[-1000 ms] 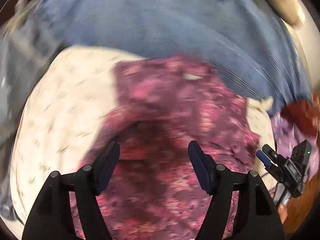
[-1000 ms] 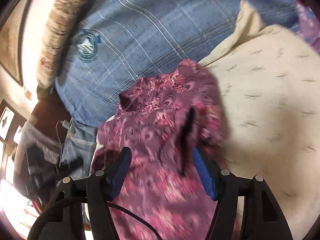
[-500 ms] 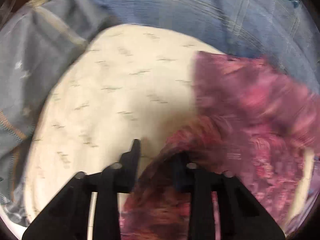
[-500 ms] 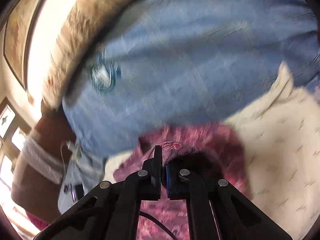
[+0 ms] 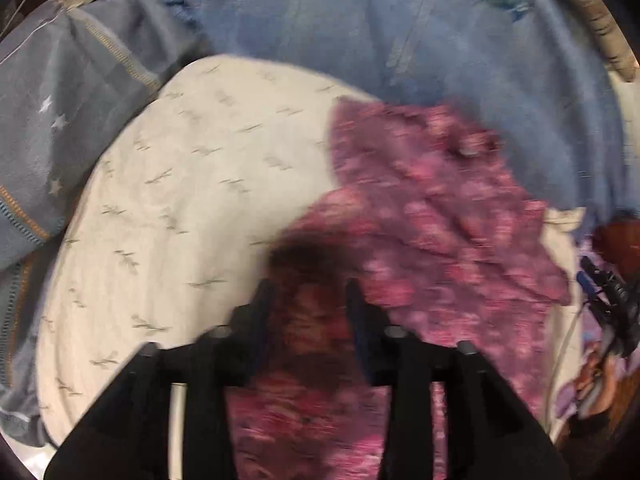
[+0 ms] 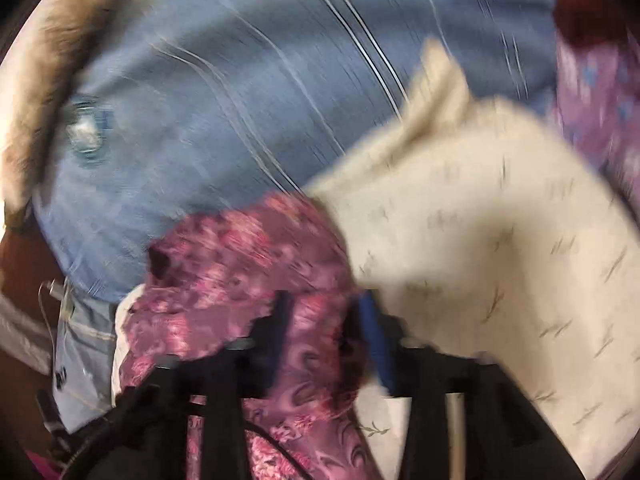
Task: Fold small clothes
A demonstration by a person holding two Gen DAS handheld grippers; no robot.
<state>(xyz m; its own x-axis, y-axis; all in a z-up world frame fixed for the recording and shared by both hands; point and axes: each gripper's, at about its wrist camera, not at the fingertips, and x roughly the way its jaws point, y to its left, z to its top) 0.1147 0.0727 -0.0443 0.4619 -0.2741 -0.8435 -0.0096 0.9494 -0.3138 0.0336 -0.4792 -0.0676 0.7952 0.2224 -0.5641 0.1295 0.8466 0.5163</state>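
Observation:
A magenta floral garment (image 5: 440,220) lies rumpled on a cream pad (image 5: 192,200), partly over the blue sheet. My left gripper (image 5: 310,308) hangs over the garment's near left edge. Its jaws are opening, and a dark bunched fold of the cloth sits between the fingers. In the right wrist view the same garment (image 6: 248,248) lies left of the cream pad (image 6: 500,240). My right gripper (image 6: 326,320) is also opening, with the garment's cloth running up between its fingers. Both views are motion-blurred. The right gripper also shows at the far right of the left view (image 5: 608,292).
A blue checked sheet (image 5: 360,20) covers the bed behind the pad. A grey-blue pillow with stars (image 5: 60,120) lies at the left. A purple flowered cloth (image 6: 600,100) sits at the far right, and a tan fuzzy blanket edge (image 6: 36,80) at the far left.
A second ago both grippers stood wide over the garment; half a second ago both were shut on its cloth. Now both have parted again, and the garment lies more bunched on the pad.

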